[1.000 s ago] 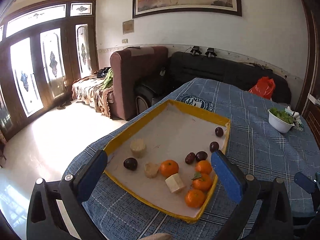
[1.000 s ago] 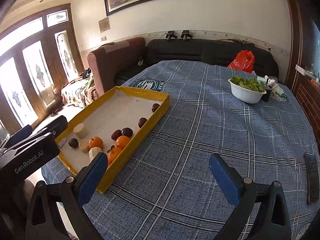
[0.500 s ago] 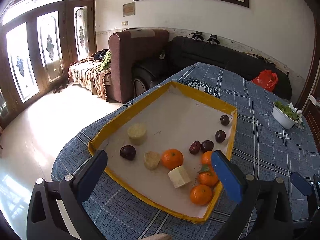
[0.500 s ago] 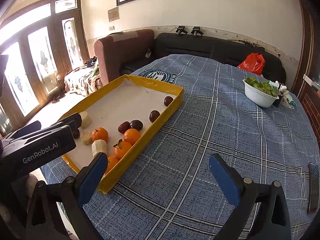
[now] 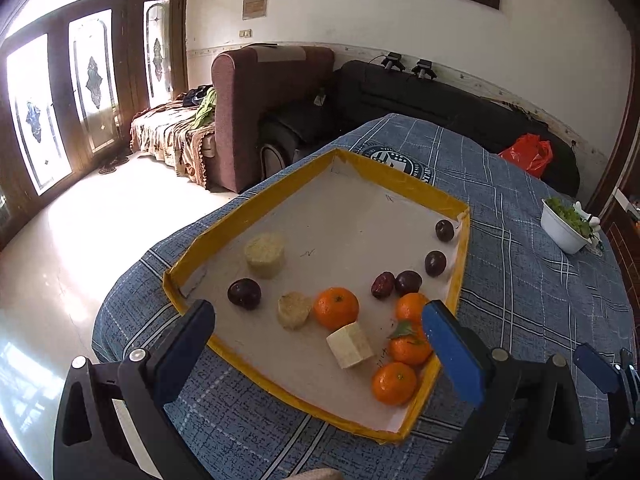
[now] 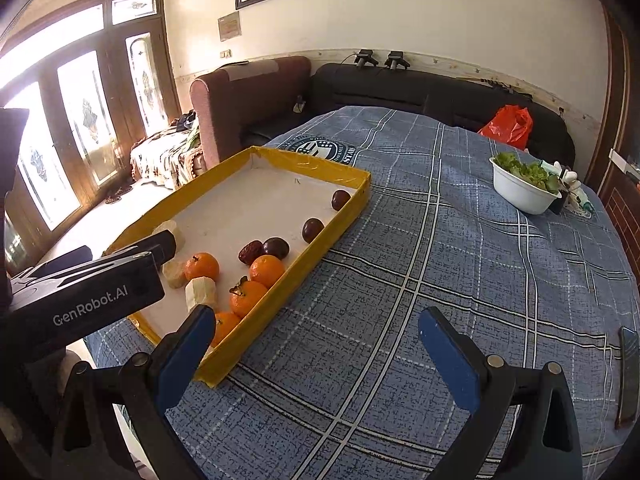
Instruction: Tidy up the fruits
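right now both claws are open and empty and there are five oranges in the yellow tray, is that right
Not quite. The left wrist view shows four oranges in the yellow tray, not five: one near the middle and three along the right wall. The rest holds: the left claw and the right claw are both open and empty.

Black frames, blue pads (image 5: 452, 356), silver screws on both grippers; white "GenRobot.AI" lettering along left gripper (image 6: 90, 304) body.
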